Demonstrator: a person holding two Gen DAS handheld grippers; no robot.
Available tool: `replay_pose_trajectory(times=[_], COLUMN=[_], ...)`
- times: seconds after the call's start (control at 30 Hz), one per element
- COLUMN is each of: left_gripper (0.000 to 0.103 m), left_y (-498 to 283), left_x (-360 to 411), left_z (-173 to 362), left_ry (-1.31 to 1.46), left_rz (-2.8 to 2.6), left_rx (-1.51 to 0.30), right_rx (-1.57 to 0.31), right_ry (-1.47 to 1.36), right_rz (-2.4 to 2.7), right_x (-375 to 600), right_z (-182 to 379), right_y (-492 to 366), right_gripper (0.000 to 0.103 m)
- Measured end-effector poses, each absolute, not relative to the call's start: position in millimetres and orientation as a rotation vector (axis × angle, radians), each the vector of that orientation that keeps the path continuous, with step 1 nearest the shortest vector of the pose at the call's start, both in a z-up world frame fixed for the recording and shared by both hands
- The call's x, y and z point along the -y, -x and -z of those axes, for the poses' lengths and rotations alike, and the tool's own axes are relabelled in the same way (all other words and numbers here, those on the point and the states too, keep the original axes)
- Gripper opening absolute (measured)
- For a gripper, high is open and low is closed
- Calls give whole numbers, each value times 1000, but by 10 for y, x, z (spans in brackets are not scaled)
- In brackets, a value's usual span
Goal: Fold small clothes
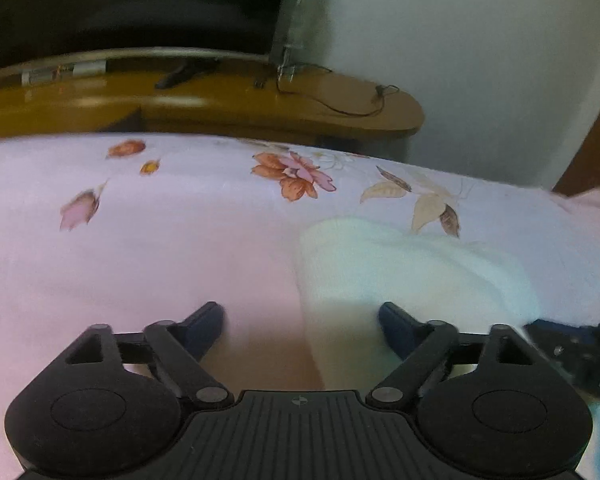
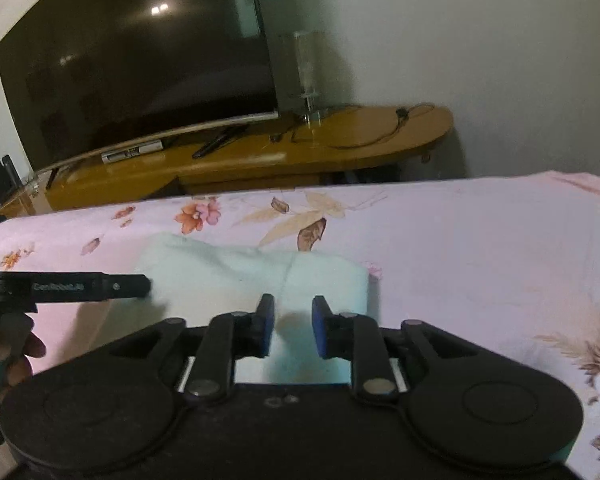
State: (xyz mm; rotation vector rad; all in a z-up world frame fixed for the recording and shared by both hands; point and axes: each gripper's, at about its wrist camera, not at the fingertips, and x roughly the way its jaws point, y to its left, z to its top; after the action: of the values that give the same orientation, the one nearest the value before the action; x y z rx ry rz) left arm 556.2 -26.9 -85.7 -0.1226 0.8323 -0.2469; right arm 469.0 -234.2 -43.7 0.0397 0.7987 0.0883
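Observation:
A small pale mint garment (image 2: 252,276) lies folded and flat on the pink floral bedsheet (image 2: 480,248). It also shows in the left wrist view (image 1: 400,264). My right gripper (image 2: 293,326) is partly open, low over the garment's near edge, holding nothing. My left gripper (image 1: 302,324) is wide open at the garment's left edge, its right finger over the cloth, its left finger over the sheet. The left gripper's finger (image 2: 92,287) shows from the side in the right wrist view, touching the garment's left edge. The right gripper's body (image 1: 580,356) shows at the right edge of the left wrist view.
A wooden TV stand (image 2: 260,156) with a large dark television (image 2: 140,56), a remote and cables stands past the bed's far edge. A white wall (image 2: 480,40) is behind. The sheet (image 1: 140,248) stretches left and right of the garment.

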Motion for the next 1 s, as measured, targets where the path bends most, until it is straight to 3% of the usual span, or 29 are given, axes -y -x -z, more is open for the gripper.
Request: replay_pose_trajectory(times=[0.2, 0.37, 0.53, 0.67, 0.77, 1.0], left_gripper=[89, 89, 89, 100, 101, 101], left_y=[-5450, -5170, -5023, -5042, -5032, -4998], left_x=[237, 169, 393, 382, 408, 427], left_z=[749, 547, 685, 810, 806, 745], left_ry=[141, 171, 107, 127, 101, 68], left_rz=[224, 262, 292, 257, 257, 241], left_rx=[-817, -759, -812, -842, -834, -839], right_rx=[-799, -754, -730, -766, -800, -817], right_ry=[-73, -93, -37, 85, -67, -196], right_rz=[-37, -47, -131, -99, -91, -105], right_x=[2398, 2415, 2218, 2156, 2379, 2524], right_z=[568, 352, 292, 525, 578, 574], right_y=[-4722, -4565, -4404, -4435, -4499, -4423], right_gripper=[26, 33, 32, 55, 69, 68])
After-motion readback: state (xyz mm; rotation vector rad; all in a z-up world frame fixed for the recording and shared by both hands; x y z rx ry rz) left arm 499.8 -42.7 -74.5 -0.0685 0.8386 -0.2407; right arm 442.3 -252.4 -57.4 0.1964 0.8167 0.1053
